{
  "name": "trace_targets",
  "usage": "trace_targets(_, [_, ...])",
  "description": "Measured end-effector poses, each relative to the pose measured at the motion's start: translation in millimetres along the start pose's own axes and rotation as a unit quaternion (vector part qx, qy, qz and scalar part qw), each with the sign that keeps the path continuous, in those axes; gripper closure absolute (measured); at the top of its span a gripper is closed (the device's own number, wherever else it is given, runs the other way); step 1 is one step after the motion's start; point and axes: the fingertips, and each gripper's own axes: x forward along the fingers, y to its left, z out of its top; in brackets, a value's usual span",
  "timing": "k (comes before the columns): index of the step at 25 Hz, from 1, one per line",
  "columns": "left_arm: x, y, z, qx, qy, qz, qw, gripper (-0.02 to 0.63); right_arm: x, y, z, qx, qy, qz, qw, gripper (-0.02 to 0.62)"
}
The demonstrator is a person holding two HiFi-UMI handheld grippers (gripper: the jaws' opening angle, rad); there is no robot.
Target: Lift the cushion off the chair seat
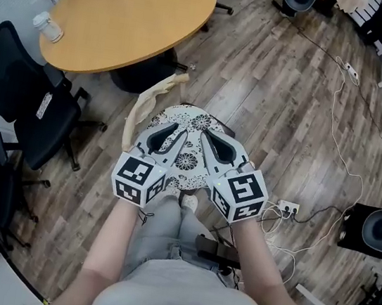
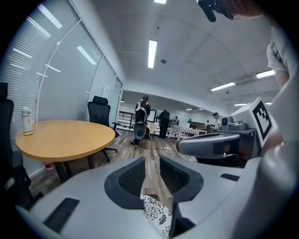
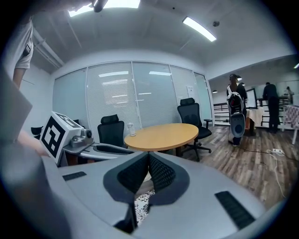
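Left hand-held gripper (image 2: 153, 163): jaws slightly spread, empty, ready for the cushion (image 1: 197, 122).
Right hand-held gripper (image 3: 149, 156): tips pressed together, holding nothing.
Cushion: on the chair seat beneath both, for a two-handed lift.

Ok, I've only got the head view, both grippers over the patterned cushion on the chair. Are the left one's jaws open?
Observer: Yes. In the left gripper view the left gripper has its jaws slightly apart, with floor showing through the gap.
Operator: And the right one?
Observer: In its own view the right gripper has its jaws meeting at the tips, with nothing gripped.
Operator: Is the cushion between the left jaws?
Observer: No. The cushion shows below them, near their base. I cannot tell whether they touch it.
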Motion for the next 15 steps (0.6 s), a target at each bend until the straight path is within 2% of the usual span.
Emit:
trace_targets(5, [15.8,25.6,-41.0,-0.039,0.038,-0.01,0.9985,0.437,29.8,1.5,-26.9,0.004,0.02,0.006,1.0,0.569])
trace_targets(8, [26.9,41.2,-70.4,-0.06,0.06,-0.009,0.9964,0.417,48.1,1.0,-48.5,0.011,0.036,0.008,0.999,0.569])
trace_targets(15, [58.3,74.0,-130.9,-0.07,0.106,-0.01,0.9918,0.371,81.0,-14.6,-96.7,0.03,0.055,-0.005,0.998,0.569])
